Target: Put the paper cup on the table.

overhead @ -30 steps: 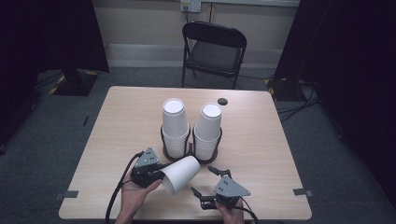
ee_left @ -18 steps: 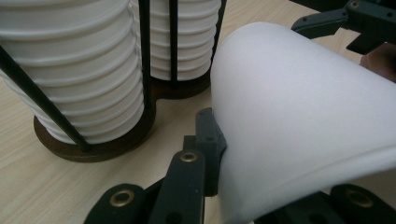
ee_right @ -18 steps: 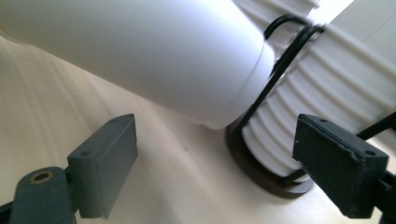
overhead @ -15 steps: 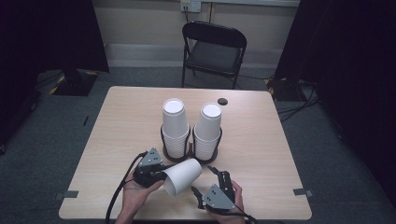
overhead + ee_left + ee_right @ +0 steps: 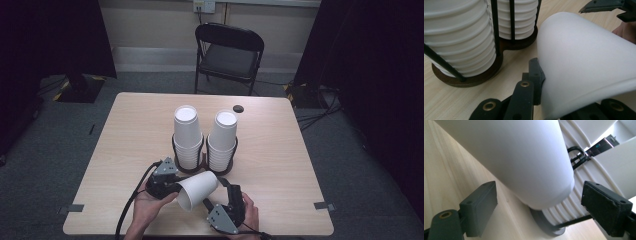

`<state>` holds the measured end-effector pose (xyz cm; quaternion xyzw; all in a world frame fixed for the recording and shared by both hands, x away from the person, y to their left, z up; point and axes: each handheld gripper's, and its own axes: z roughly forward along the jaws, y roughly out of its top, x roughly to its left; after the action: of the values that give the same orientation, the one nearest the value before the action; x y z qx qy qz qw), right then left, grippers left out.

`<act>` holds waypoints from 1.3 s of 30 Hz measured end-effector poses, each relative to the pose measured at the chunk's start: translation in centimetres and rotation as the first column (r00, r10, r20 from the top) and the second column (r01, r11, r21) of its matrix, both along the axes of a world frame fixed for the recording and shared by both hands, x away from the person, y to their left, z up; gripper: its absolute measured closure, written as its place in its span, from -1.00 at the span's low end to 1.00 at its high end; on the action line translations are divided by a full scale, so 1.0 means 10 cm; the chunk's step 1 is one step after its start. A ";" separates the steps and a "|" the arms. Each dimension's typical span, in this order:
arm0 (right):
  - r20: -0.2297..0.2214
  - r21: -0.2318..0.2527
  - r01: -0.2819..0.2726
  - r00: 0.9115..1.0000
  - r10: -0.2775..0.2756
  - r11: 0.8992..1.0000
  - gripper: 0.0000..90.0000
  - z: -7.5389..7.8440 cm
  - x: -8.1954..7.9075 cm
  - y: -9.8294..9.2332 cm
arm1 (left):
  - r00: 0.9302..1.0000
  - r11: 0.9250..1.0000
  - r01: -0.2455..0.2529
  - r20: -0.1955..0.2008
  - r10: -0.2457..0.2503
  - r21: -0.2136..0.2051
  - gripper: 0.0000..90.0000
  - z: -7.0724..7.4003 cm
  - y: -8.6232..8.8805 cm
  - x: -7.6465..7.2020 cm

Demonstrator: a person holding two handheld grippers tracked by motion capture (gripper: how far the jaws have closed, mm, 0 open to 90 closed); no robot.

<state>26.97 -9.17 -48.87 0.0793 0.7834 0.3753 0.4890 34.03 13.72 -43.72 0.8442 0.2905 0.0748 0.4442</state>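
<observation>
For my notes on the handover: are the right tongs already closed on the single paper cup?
No, the right tongs stand open, with a gap on both sides of the cup.

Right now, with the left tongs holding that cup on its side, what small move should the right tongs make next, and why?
Probably ease the right tongs forward, then close. They stand open around the cup, whose base sits between both pads untouched, while the left tongs clamp its wall.

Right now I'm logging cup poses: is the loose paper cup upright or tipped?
Tipped. The paper cup lies sideways in the left gripper, its rim facing the person and its base toward the cup holder.
</observation>
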 end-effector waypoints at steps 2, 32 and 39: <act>0.013 -0.026 0.006 1.000 -0.005 1.000 -0.72 0.00 0.00 0.03 | 1.000 1.000 0.011 -0.010 -0.011 0.013 0.91 0.01 -0.01 0.01; 0.225 -0.150 -0.046 0.971 0.080 0.988 -0.71 -0.06 0.04 0.30 | 0.991 0.997 0.068 -0.114 -0.063 0.041 0.92 0.09 -0.28 0.16; 0.231 -0.131 -0.053 0.969 0.083 0.990 -0.73 -0.06 0.03 0.33 | 0.989 0.998 0.059 -0.138 -0.053 0.037 0.92 0.08 -0.30 0.19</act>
<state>27.30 -5.90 -49.46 -0.0231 0.7439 0.3493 0.5693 35.94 10.76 -42.96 0.8640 0.2951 0.0100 0.4078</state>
